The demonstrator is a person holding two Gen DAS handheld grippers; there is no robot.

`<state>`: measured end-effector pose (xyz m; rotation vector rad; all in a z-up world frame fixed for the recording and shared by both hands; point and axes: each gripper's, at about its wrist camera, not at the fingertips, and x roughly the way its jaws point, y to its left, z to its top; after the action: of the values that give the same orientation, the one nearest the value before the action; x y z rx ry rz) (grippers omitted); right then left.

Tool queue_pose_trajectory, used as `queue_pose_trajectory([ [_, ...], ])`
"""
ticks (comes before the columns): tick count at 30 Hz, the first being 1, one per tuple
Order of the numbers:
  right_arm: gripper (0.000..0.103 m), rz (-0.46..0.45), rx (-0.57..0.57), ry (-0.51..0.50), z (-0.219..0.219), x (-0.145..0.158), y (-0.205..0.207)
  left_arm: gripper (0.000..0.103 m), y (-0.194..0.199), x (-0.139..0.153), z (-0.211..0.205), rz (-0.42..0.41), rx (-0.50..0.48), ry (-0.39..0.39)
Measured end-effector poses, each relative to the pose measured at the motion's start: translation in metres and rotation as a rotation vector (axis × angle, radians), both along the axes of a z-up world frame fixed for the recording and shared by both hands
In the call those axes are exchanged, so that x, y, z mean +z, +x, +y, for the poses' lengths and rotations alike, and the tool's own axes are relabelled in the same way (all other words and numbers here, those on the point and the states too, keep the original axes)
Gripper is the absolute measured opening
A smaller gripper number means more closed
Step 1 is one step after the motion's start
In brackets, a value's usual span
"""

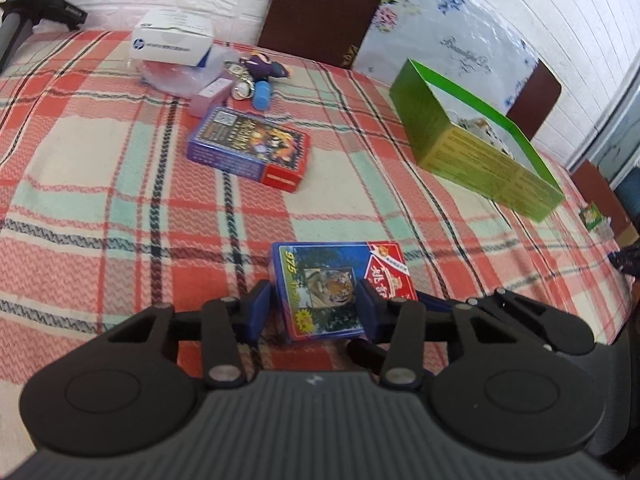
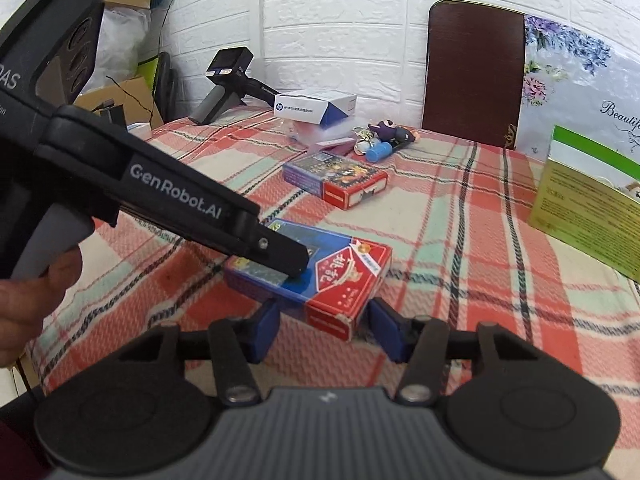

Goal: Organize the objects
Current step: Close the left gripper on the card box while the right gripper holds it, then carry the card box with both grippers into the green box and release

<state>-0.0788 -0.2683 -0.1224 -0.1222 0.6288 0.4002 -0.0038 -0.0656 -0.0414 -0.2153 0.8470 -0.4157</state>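
Both grippers are on the tiger card box [image 1: 320, 288] lying on the plaid tablecloth [image 1: 100, 184]: left gripper [image 1: 314, 314] pinching its sides, right gripper [image 2: 326, 330] spread wide around its corner

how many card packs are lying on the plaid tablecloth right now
2. The tiger pack sits between the left gripper fingers; the purple pack lies farther back, near the keychain clutter. Others may be hidden inside the green box.

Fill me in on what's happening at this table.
A person is tidying with two handheld tongs. The left tongs straddle a blue tiger card box on the plaid cloth, pads beside its sides. The right tongs sit open at its red end. The green box stands open nearby.
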Motion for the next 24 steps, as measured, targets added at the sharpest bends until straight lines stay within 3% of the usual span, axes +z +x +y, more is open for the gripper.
queue_pose_trajectory([
  [6, 0.046, 0.001, -0.066, -0.012, -0.018, 0.003, -0.006, 0.044, 0.008, 0.001, -0.029, 0.023, -0.059, 0.000],
  [17, 0.046, 0.009, -0.370, -0.008, -0.134, 0.005, -0.053, 0.045, -0.009, -0.011, -0.174, 0.001, -0.364, 0.014],
  [20, 0.045, 0.001, -0.431, 0.021, -0.155, 0.003, -0.057, 0.051, -0.008, -0.014, -0.199, -0.008, -0.377, 0.012],
  [24, 0.044, -0.012, -0.431, 0.039, -0.160, 0.001, -0.049, 0.054, -0.006, -0.012, -0.213, -0.081, -0.370, 0.065],
])
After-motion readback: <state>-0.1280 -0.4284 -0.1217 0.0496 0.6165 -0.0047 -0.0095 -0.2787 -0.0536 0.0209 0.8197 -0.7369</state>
